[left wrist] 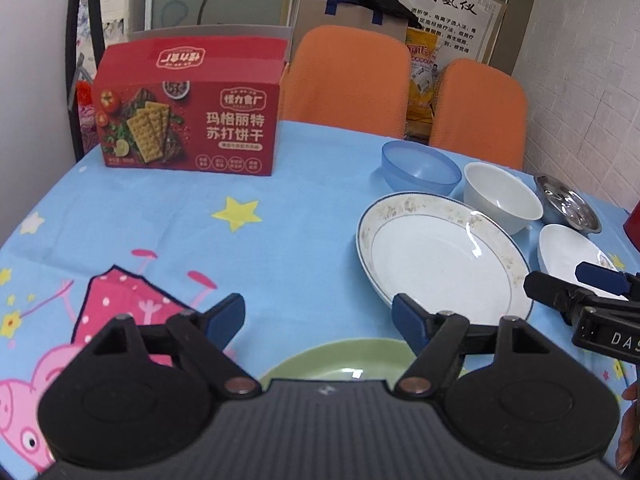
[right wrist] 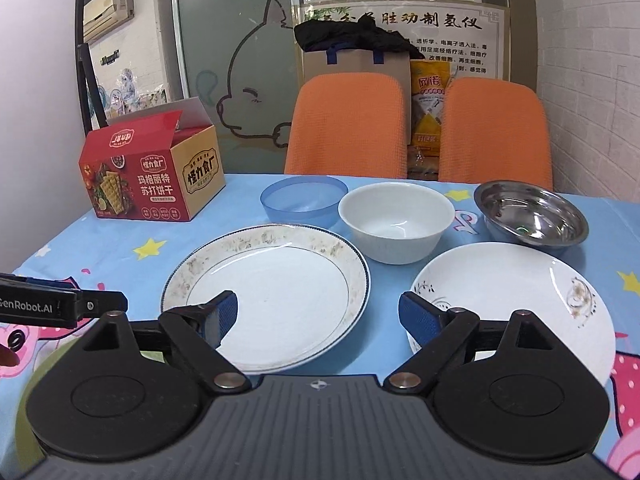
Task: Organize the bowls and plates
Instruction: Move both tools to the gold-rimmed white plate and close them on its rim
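Observation:
A large rimmed white plate (right wrist: 276, 288) lies mid-table, also in the left wrist view (left wrist: 440, 260). A white flowered plate (right wrist: 516, 304) lies to its right. Behind stand a blue plastic bowl (right wrist: 304, 200), a white bowl (right wrist: 396, 220) and a steel bowl (right wrist: 532, 216). A green plate (left wrist: 340, 364) lies at the near edge under my left gripper (left wrist: 320, 320), which is open and empty. My right gripper (right wrist: 316, 316) is open and empty, hovering over the gap between the two white plates. It shows at the right of the left wrist view (left wrist: 576, 284).
A red cracker box (left wrist: 188, 120) stands open at the far left of the table. Two orange chairs (right wrist: 348, 124) stand behind the table. The blue cartoon tablecloth (left wrist: 280, 220) covers the table. A red object (left wrist: 632, 224) sits at the right edge.

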`<state>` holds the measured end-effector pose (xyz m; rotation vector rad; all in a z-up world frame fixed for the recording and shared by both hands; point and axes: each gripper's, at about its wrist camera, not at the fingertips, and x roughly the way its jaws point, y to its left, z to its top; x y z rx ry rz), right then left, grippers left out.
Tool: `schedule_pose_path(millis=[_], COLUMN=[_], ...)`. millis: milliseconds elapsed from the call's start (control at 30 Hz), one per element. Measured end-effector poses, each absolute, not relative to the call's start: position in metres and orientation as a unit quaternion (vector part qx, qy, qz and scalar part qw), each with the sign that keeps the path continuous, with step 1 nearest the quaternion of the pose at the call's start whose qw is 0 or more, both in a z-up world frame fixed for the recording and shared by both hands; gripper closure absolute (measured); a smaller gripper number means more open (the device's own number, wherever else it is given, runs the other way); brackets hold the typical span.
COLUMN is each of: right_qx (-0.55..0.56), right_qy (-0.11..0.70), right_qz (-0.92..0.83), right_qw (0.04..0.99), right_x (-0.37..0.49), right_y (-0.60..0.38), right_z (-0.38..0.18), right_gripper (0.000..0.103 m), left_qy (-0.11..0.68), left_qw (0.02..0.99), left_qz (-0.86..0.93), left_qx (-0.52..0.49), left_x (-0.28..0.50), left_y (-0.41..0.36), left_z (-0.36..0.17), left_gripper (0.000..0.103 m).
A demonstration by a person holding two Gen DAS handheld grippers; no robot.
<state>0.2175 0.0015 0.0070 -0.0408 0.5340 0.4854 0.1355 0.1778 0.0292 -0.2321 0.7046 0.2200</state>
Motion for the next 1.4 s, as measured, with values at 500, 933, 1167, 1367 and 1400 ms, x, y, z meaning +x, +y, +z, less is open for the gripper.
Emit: schedule_pose_path(millis=[500, 933, 1167, 1367, 1400], right_qx=[0.016, -0.021, -0.015, -0.048, -0.057], right_qy=[0.295, 0.303, 0.297, 0.31, 0.311], right_qz=[0.267, 0.277, 0.301, 0.287, 0.287], right_qw=[0.917, 0.912, 0.906, 0.905, 0.904], right_x=[0.281, 0.273, 0.271, 0.272, 0.271], right_y=[0.01, 0.033, 0.035, 0.041, 0.042], right_z=[-0.015, -0.031, -0.03, -0.036, -0.037], right_gripper=[0.0, 0.0, 0.0, 0.0, 0.0], left_qy=[0.367, 0.383, 0.377, 0.386, 0.389], left_qw=[0.918, 0.913, 0.915, 0.913, 0.913], left_qz=[0.096, 0.082, 0.087, 0.091, 0.09], left_qx=[-0.117, -0.115, -0.114, -0.091, -0.09], left_x=[0.198, 0.215, 0.217, 0.228, 0.23], left_y=[0.188, 0.187, 0.187, 0.176, 0.175], left_z=[0.012, 0.004, 0.004, -0.004, -0.005], left_gripper=[0.028, 0.029, 0.029, 0.029, 0.029])
